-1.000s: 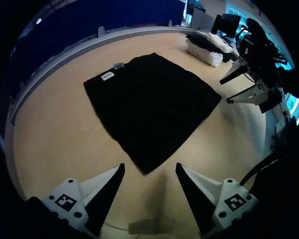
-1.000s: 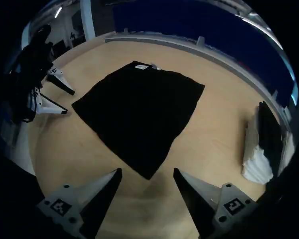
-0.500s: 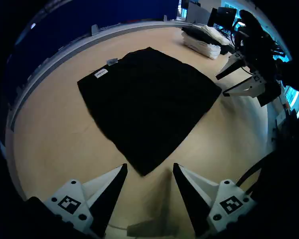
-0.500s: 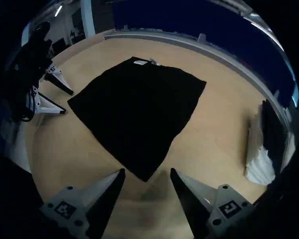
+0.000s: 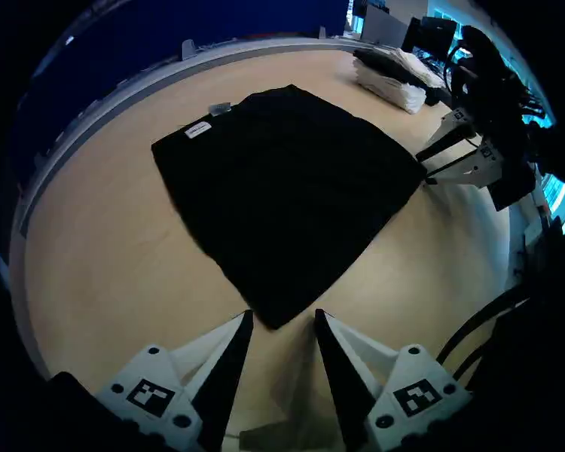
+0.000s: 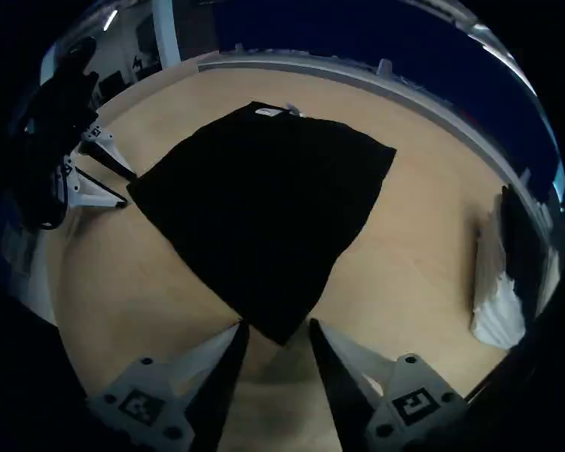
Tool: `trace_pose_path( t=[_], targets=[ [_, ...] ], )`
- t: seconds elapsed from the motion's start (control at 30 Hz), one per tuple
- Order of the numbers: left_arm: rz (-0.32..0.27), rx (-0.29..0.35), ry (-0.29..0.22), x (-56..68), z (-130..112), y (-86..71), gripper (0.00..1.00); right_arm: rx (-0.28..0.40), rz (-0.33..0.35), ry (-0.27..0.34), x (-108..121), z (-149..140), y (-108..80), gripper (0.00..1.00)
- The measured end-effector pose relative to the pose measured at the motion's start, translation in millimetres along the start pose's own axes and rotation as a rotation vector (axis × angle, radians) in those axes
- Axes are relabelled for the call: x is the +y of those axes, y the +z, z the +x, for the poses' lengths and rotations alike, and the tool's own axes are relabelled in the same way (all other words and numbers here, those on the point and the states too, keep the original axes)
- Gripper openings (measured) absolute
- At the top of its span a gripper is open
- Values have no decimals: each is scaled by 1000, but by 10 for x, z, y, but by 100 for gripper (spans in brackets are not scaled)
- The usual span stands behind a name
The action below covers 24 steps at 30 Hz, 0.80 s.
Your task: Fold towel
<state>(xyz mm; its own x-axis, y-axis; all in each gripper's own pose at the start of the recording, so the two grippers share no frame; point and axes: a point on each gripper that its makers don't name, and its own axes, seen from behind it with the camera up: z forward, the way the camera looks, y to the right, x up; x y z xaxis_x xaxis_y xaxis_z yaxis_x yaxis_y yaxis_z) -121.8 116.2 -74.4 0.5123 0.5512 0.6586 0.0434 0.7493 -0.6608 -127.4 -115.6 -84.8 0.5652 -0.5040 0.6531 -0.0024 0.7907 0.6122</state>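
Black towel [image 5: 282, 188] lay flat on a table [image 5: 94, 248]; left gripper [image 5: 280, 320] and right gripper [image 6: 277, 328] each straddled a near corner, jaws apart, seemingly ready to pinch for folding.

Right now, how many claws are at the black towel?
2: the left claw open at one corner of the black towel, the right claw open at the next corner.
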Motion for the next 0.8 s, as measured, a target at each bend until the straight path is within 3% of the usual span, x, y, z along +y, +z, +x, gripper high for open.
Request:
trace_pose_path(
  t=[0.07,0.2,0.33,0.53,0.8],
  targets=[
    [2,0,-3,-5,-5,-1,56,2,-9,-2,14,-6,4,46],
    [11,0,-5,-17,-7,4,52,3,-10,3,17,-12,4,42],
    [19,-4,2,-27,-17,16,42,4,-14,13,28,-9,5,31],
    [41,-10,6,-66,-16,21,22,3,-15,25,27,-4,10,27],
    [24,-9,13,-37,-11,13,15,-5,-5,38,0,-5,-4,21]
  ],
)
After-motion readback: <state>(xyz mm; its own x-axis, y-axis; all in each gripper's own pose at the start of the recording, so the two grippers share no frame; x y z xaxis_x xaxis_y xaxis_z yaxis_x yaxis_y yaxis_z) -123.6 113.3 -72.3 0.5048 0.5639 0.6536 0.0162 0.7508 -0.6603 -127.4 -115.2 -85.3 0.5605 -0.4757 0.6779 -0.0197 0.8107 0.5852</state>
